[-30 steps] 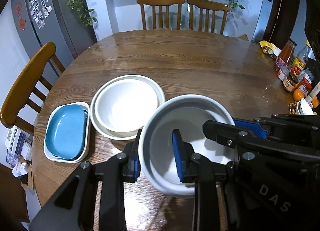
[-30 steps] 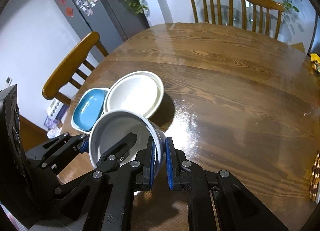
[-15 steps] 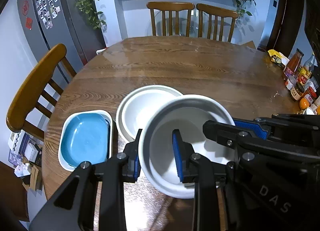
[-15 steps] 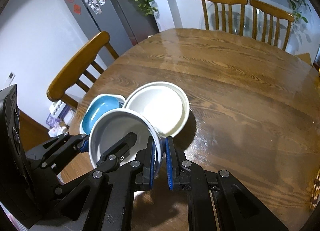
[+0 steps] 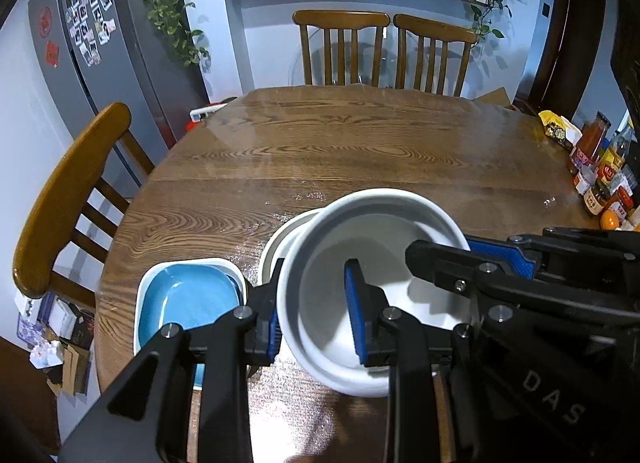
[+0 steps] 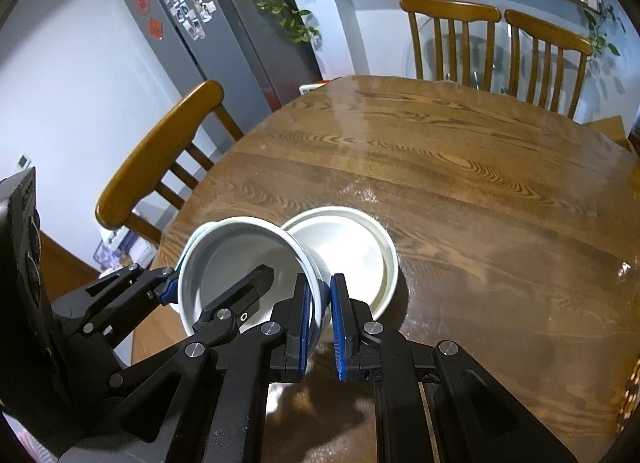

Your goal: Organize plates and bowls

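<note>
Both grippers hold one deep white bowl (image 5: 384, 259) by its rim, lifted above the round wooden table (image 5: 360, 151). My left gripper (image 5: 316, 315) is shut on its left wall, my right gripper (image 6: 319, 317) on its right wall (image 6: 316, 283). The bowl (image 6: 228, 263) hangs tilted over a stack of a white shallow bowl (image 6: 348, 251) on a white plate; only the stack's left edge (image 5: 280, 243) shows in the left wrist view. A blue square dish (image 5: 188, 299) nested in a white square dish lies to the left.
A wooden chair (image 5: 60, 199) stands at the table's left, two more chairs (image 5: 384, 47) at the far side. Jars and sauce bottles (image 5: 600, 179) crowd the table's right edge. A fridge (image 5: 100, 43) stands at the back left.
Both grippers have carried the deep white bowl leftward, from beside the white stack to over it, now covering most of the stack. The grips have not changed.
</note>
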Tool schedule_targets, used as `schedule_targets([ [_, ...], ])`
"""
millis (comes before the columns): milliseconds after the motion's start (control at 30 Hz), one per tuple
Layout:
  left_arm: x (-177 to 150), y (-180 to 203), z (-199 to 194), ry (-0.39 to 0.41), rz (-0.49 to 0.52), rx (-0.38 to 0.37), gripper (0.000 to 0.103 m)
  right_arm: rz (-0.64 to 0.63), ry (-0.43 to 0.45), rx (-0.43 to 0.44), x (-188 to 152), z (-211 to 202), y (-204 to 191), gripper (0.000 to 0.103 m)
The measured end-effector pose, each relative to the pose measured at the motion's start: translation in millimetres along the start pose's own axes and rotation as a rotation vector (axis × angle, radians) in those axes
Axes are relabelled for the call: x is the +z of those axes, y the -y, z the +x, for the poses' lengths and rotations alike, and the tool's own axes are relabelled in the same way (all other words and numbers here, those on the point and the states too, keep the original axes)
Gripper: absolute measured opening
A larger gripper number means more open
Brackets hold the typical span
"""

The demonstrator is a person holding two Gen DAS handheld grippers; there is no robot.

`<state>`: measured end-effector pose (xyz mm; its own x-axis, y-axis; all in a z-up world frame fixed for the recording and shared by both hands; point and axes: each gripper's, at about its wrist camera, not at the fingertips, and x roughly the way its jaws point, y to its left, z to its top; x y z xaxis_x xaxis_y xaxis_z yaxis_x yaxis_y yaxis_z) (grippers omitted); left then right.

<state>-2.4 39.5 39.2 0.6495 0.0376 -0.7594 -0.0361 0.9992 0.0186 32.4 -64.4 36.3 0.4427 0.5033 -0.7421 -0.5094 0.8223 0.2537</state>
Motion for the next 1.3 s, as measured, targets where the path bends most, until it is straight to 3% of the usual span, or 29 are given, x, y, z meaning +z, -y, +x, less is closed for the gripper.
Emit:
schedule_targets([
  [367, 10.4, -13.5, 31.5, -0.077, -0.013, -0.025, 0.025, -0.009, -0.055, -0.018, 17.7, 31.0, -2.3, 0.013],
  [933, 7.6, -3.4, 85.4, -0.246, -0.007, -0.059, 0.024, 0.071, -0.196, -0.012, 15.9, 82.6, 32.1, 0.013],
  [1300, 6.0, -7.1, 97.0, -0.287, -0.018, -0.073, 0.023, 0.083, -0.221, -0.022, 15.8, 92.7, 36.4, 0.013],
])
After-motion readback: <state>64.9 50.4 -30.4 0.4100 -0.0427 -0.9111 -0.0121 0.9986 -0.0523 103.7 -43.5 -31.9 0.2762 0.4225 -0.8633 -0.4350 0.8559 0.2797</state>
